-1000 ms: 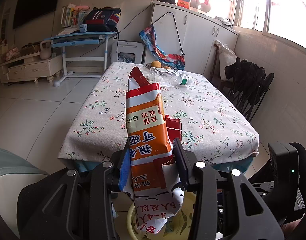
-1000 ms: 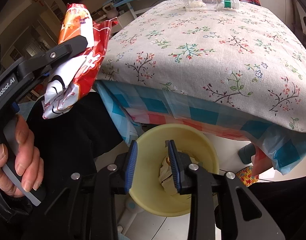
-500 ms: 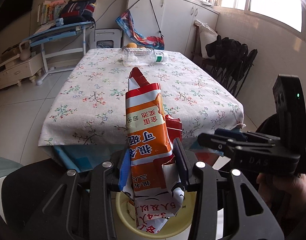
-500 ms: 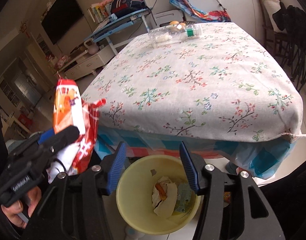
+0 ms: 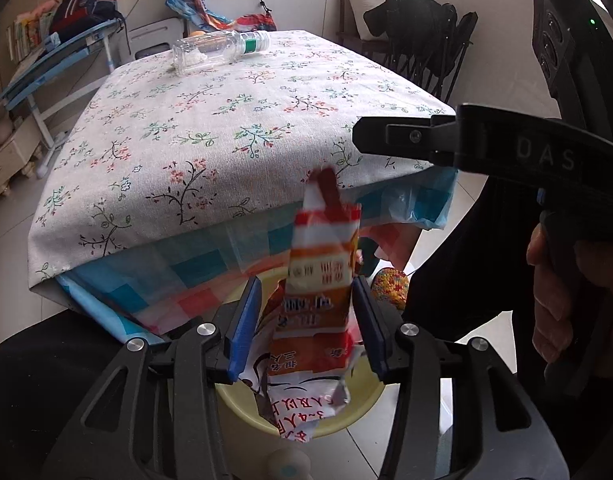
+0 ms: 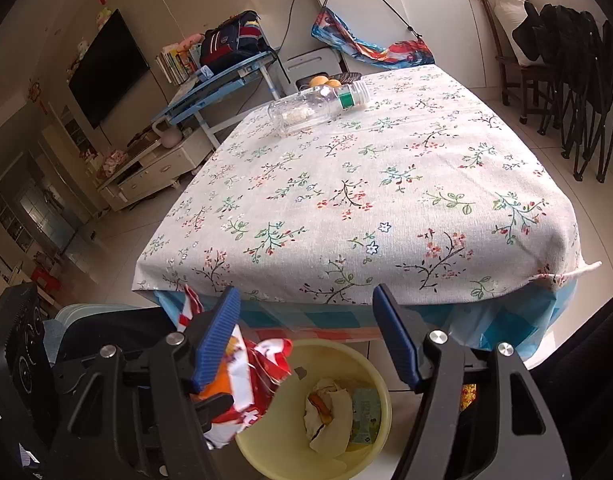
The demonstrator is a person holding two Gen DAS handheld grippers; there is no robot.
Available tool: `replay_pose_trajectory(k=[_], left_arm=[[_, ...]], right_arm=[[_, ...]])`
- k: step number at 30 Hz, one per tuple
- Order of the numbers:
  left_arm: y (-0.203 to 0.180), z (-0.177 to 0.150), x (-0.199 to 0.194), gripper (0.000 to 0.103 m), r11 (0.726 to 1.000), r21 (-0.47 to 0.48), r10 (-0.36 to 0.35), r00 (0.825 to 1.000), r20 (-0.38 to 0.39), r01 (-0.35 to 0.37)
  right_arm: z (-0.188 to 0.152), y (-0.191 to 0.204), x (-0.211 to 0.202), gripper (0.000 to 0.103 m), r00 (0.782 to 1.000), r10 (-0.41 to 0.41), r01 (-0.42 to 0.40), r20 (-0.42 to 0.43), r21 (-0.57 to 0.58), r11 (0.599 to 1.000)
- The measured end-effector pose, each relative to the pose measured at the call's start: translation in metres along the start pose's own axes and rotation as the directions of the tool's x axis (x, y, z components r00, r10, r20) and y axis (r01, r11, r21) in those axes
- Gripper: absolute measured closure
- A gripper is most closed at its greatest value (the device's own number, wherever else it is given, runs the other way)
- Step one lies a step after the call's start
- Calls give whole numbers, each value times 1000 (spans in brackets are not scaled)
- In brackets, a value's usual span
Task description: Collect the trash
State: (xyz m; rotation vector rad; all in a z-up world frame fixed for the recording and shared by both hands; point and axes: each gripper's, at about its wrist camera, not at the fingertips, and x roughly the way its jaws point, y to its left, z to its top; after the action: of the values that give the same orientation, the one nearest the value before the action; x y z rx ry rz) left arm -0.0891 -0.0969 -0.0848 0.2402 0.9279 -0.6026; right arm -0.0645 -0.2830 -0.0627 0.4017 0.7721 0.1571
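Wrapper: crinkled foil, loose | left hand-held gripper: jaws opening | bin: round yellow plastic

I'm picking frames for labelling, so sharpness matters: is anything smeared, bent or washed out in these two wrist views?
Left wrist view: the orange and red snack wrapper between the opening jaws is motion-blurred and its print unreadable; the flowered tablecloth stays sharp. Right wrist view: crisp overall, though the fisheye bows the tablecloth edges and darkens the corners; the clear plastic bottle shows only mild glare.

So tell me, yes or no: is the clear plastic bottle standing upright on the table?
No, in the right wrist view the clear plastic bottle lies on its side on the floral tablecloth, near the table's far end.
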Motion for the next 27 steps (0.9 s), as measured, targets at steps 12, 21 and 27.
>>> replay_pose_trajectory(k=[12, 21, 27], left_arm=[[17, 3, -15, 37, 996, -91, 6, 998, 68, 0], [43, 7, -20, 33, 980, -191, -38, 993, 115, 60], [54, 13, -16, 31, 968, -231, -69, 990, 122, 96]], right_arm=[[40, -1, 24, 30, 999, 26, -28, 18, 90, 996], [154, 73, 98, 24, 992, -122, 117, 20, -470, 875], [194, 95, 170, 23, 974, -216, 104, -64, -723, 683]])
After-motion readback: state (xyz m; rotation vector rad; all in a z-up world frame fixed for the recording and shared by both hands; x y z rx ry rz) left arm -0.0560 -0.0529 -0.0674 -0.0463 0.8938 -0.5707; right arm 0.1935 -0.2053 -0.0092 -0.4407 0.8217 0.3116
